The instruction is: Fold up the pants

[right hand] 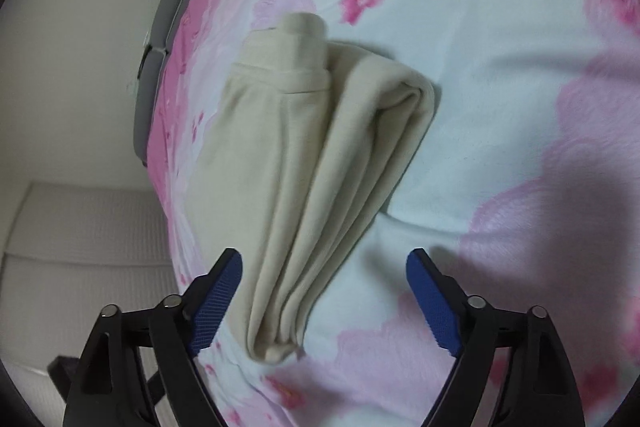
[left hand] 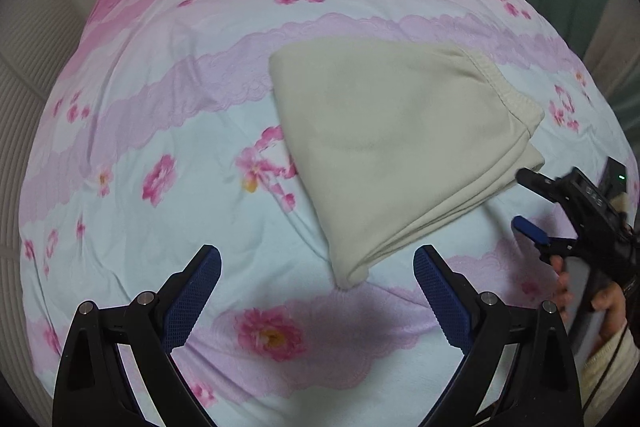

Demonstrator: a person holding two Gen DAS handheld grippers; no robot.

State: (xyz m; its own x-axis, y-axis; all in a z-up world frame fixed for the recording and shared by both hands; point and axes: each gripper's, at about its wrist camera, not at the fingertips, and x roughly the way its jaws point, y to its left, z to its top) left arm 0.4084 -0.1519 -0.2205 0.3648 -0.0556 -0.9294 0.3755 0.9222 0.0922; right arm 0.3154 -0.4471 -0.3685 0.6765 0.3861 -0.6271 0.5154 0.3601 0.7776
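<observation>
Pants (left hand: 400, 147): cream, folded into a thick flat bundle, lying on the floral bedsheet (left hand: 168, 75), right of centre in the left wrist view.
Pants, right wrist view (right hand: 304, 163): the same bundle seen end-on; its stacked layer edges run toward the camera and the ribbed waistband lies at the far end.
Left gripper (left hand: 316, 267): jaws spread wide, nothing between the blue pads; the near corner of the pants lies just ahead of the gap, not touched.
Right gripper (right hand: 324, 271): jaws standing wide apart; the near end of the bundle lies in the gap, close to the left pad, but no pad presses on it.
Only in left wrist view: the right gripper from outside (left hand: 524, 199), its tips just beside the bundle's right edge, with a hand (left hand: 600, 299) on its handle and a pale sleeve below; also the whole top face of the pants.
Only in right wrist view: the layered folds along the bundle's side, the grey bed edge (right hand: 160, 67) and the white wall (right hand: 80, 47) behind.
Bedsheet: pink and pale blue with pink flowers, lightly creased.
</observation>
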